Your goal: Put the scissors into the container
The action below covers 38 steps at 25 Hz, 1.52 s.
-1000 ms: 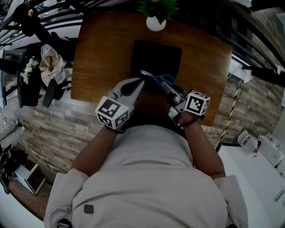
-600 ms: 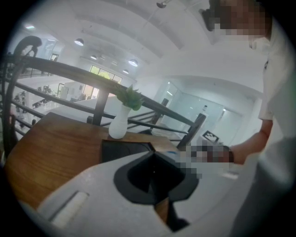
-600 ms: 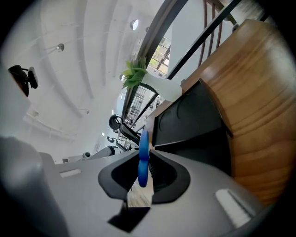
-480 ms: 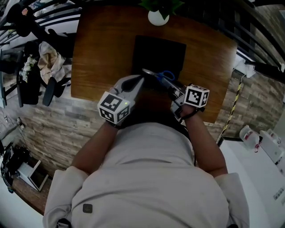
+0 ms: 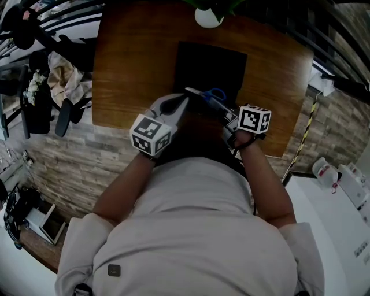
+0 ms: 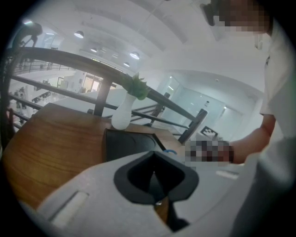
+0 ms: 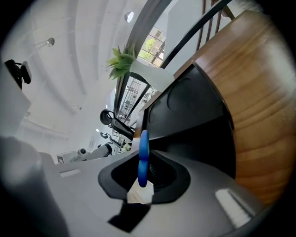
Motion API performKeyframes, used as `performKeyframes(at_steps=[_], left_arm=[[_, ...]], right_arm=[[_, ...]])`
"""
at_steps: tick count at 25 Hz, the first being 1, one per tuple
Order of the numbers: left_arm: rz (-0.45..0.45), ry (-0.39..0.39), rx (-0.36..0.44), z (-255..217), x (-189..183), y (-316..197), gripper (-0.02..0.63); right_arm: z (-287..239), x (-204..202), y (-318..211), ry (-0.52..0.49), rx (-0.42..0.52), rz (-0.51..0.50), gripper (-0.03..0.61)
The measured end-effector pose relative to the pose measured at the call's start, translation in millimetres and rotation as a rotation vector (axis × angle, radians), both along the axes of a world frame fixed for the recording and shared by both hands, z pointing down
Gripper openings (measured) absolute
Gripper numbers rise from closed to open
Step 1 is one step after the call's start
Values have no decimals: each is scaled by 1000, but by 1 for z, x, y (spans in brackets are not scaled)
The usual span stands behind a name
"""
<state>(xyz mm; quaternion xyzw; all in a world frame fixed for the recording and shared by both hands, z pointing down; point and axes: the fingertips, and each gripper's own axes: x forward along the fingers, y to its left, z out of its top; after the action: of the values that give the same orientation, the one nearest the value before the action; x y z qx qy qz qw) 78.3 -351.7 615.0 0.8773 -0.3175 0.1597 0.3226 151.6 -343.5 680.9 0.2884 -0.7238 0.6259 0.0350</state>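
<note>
A black container (image 5: 211, 66) lies on the wooden table (image 5: 133, 69), past both grippers. The scissors (image 5: 203, 96) have blue handles and hang over the container's near edge, blades pointing left. My right gripper (image 5: 226, 117) is shut on them; in the right gripper view the blue handle (image 7: 143, 152) stands edge-on between the jaws of that gripper (image 7: 141, 173), with the container (image 7: 194, 111) just ahead. My left gripper (image 5: 184, 102) is shut, its tip right beside the blade tip; whether it touches the blade I cannot tell. In the left gripper view, that gripper (image 6: 155, 178) points at the container (image 6: 125, 143).
A white vase with a green plant (image 5: 208, 16) stands at the table's far edge, behind the container. A dark railing (image 6: 69, 60) runs past the table. A chair draped with cloth (image 5: 63, 81) stands left of the table. The person's body covers the table's near edge.
Both grippers have sunk together toward the table, the scissors going down with them. The scissors still hang over the container's near edge.
</note>
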Motion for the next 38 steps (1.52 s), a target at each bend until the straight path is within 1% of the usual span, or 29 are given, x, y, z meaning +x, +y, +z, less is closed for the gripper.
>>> performKeyframes(at_steps=[3,8,15,27,38], left_arm=[[10,-8,-5,8,-1,-2,3],[26,-13,-16,18,0,-6,3],[37,-14,-38,30,2,-5,2],[35,-13,-54,36,2,-6,3],[43,-17,-70,42,-6,-3,3]], right_arm=[[9,-2,-1,25,-13,-4,60],[18,-8,-2,37,-30,-14,60],[31,-4,0,63,-56,4,61],[39,-5,1,72,-80,6,63],[45,-11,1,94,-90,5,67]])
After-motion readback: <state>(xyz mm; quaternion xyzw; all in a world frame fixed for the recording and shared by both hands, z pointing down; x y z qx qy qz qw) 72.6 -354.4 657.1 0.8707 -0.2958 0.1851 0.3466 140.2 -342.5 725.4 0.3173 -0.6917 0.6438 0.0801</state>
